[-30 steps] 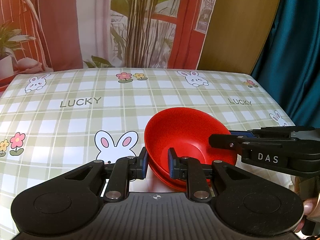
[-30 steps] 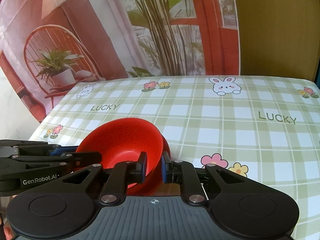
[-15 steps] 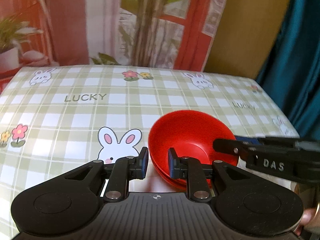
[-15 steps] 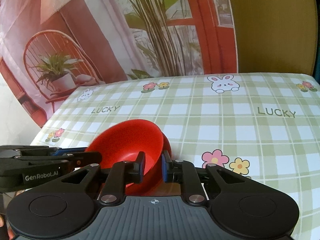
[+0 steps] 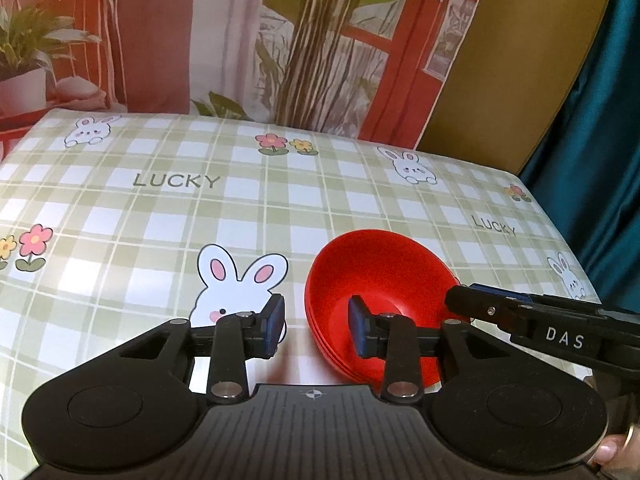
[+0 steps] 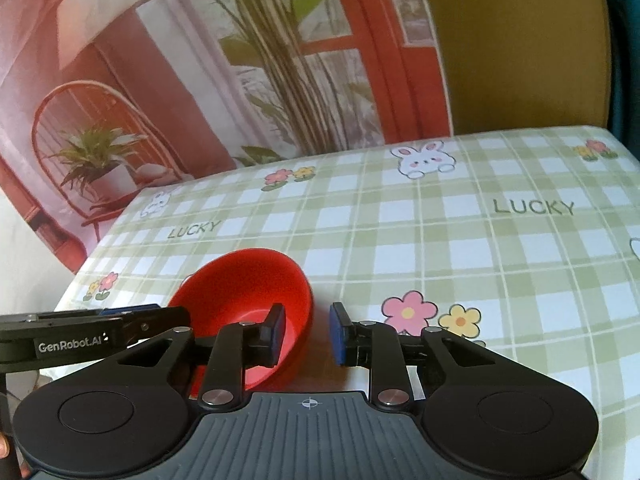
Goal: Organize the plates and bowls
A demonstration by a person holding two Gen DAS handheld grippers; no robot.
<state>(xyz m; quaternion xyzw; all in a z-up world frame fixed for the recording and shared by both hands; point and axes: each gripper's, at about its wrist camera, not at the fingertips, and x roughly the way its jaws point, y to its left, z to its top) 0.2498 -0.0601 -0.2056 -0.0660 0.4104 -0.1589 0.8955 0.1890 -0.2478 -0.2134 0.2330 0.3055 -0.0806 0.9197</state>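
Observation:
A nested stack of red bowls (image 5: 384, 280) rests on the checked tablecloth (image 5: 240, 216) near the table's front edge. My left gripper (image 5: 316, 332) straddles the stack's left rim, one pad inside the bowl and one outside. Its jaws are opening and the pads stand clear of the rim. From the other side my right gripper (image 6: 307, 334) straddles the right rim of the bowls (image 6: 248, 284); its jaws are opening too, with gaps on both sides of the rim. Each gripper shows in the other's view: the right gripper (image 5: 460, 302) and the left gripper (image 6: 176, 316).
The tablecloth (image 6: 440, 240) with rabbits, flowers and "LUCKY" print stretches behind and to both sides of the bowls. A printed backdrop hangs behind the table, and a teal curtain (image 5: 600, 160) is at the right. A fingertip (image 5: 612, 450) shows at the lower right.
Both pairs of jaws, which were pinched on opposite rims of the red bowls, have spread apart and let go. The bowls stay in place.

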